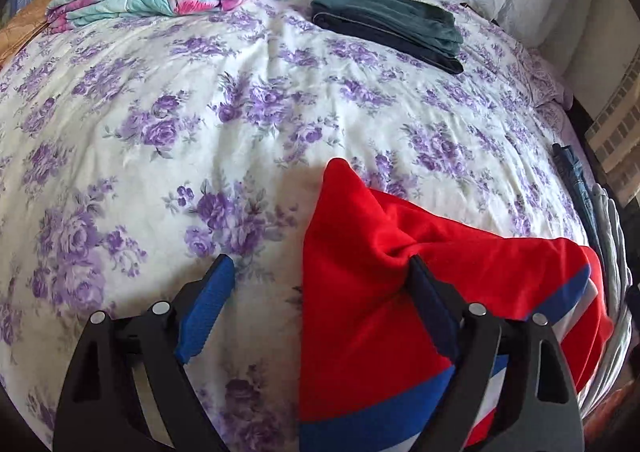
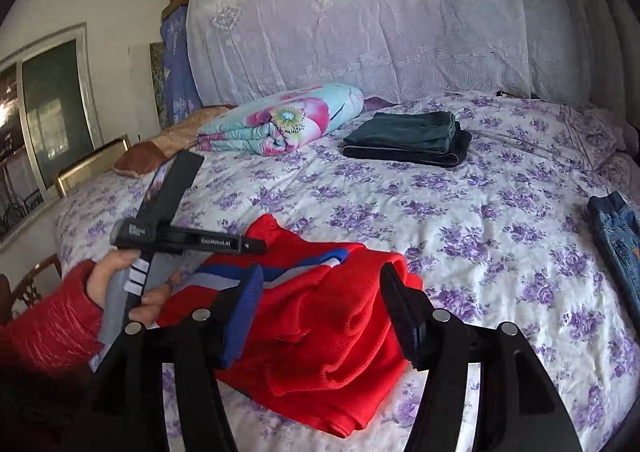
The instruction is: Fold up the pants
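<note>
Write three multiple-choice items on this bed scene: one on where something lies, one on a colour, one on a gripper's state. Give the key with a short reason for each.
1. Where does the dark green folded stack lie?
A. on the far part of the bed, right of the floral quilt
B. on the floor
C. on top of the red pants

2. What colours are the stripes on the red pants?
A. yellow and black
B. blue and white
C. green and orange

3. How does the right gripper stand?
A. shut on the quilt
B. shut on the jeans
C. open above the red pants

Key: 1 A, the stack sits on the sheet beside the quilt near the headboard. 2 B, a blue and a white band run along the red cloth. 3 C, its fingers are wide apart with the pads pressing nothing.
</note>
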Available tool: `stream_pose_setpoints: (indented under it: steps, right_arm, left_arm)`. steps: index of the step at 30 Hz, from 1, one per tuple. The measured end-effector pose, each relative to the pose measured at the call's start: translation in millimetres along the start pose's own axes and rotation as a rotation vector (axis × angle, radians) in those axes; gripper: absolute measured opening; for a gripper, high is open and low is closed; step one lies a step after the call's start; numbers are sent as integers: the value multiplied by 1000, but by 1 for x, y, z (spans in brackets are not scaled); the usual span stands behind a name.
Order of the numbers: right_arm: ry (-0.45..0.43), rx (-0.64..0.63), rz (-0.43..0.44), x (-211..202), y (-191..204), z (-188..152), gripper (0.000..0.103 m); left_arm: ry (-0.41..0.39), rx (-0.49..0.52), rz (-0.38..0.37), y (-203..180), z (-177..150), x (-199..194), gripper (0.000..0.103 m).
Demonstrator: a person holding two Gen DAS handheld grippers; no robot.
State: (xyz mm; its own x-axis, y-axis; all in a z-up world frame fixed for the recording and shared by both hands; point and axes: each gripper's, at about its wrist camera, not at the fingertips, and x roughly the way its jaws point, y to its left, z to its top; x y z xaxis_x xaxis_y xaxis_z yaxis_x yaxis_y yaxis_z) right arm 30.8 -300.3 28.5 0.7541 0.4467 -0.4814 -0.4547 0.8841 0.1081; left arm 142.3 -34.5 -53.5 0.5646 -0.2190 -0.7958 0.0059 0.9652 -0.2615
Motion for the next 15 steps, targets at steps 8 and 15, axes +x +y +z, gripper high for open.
stream_pose_setpoints:
  steps: [8, 15]
  right_arm:
    - [121, -175, 54, 34, 55, -14, 62]
    - [199, -58, 89, 49, 28, -34, 63]
  left_arm:
    - [-36, 40, 37, -4, -6, -5, 85]
    - [-100, 77, 102, -8, -14, -15, 87]
